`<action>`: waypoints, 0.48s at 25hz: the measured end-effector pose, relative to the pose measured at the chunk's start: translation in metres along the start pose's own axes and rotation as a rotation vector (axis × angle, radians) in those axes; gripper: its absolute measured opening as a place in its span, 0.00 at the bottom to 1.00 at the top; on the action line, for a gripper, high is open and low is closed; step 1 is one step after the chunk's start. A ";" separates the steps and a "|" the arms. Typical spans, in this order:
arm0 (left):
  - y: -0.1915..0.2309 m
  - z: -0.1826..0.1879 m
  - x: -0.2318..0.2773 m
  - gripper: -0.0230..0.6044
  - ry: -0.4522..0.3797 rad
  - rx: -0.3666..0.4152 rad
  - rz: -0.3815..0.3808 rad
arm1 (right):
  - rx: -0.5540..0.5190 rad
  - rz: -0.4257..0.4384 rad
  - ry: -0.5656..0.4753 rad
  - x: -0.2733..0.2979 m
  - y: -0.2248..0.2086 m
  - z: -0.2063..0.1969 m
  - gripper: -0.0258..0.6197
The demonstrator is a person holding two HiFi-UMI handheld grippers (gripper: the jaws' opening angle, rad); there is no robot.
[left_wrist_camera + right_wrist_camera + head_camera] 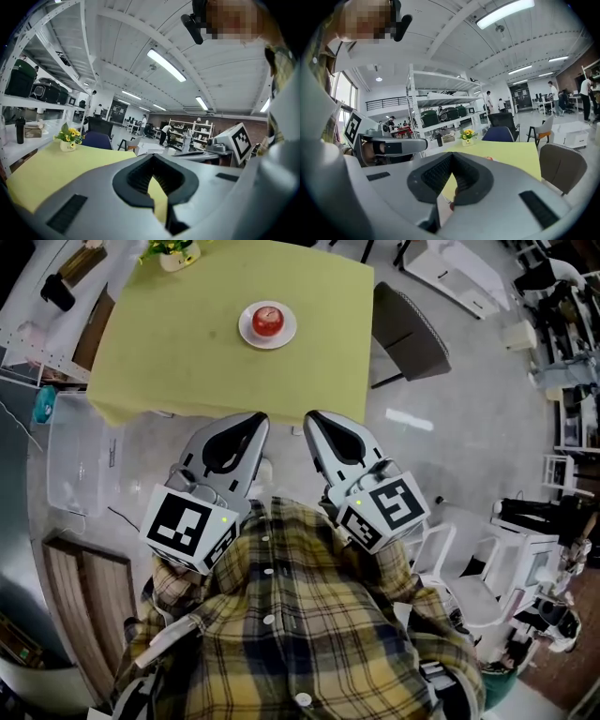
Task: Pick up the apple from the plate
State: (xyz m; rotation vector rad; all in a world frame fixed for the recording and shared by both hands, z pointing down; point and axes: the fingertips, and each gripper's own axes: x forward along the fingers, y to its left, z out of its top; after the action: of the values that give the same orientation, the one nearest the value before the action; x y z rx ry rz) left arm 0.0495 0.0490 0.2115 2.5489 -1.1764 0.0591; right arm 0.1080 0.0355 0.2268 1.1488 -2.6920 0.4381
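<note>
The red apple point(267, 321) on the round white plate point(287, 333) sits mid yellow-green desk point(178, 352), straight ahead between the left tool point(258, 418) and right tool point(311, 416), both pinched together, empty, at its near edge

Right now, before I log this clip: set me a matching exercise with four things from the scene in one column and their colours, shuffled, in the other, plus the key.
Things:
1. apple
2. plate
3. flowers
4. chair

Colours:
A. grey
B. red
C. yellow
D. white

Pairs: 1-B, 2-D, 3-C, 4-A
</note>
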 end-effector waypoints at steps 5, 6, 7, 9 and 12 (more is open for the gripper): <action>-0.001 0.008 0.026 0.05 -0.009 -0.002 0.012 | -0.003 0.023 0.010 0.006 -0.026 0.007 0.04; 0.002 0.010 0.029 0.05 -0.011 -0.001 0.014 | 0.000 0.026 0.012 0.009 -0.029 0.008 0.04; 0.007 0.011 0.032 0.05 -0.012 0.000 0.016 | 0.002 0.029 0.014 0.014 -0.031 0.008 0.04; 0.017 0.014 0.037 0.05 -0.011 0.000 0.021 | 0.003 0.034 0.017 0.026 -0.034 0.009 0.04; 0.035 0.015 0.042 0.05 0.001 -0.004 0.015 | 0.009 0.025 0.019 0.043 -0.037 0.011 0.04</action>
State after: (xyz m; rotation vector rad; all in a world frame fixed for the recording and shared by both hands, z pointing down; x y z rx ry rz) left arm 0.0499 -0.0077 0.2149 2.5364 -1.1946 0.0611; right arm 0.1047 -0.0219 0.2354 1.1097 -2.6936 0.4635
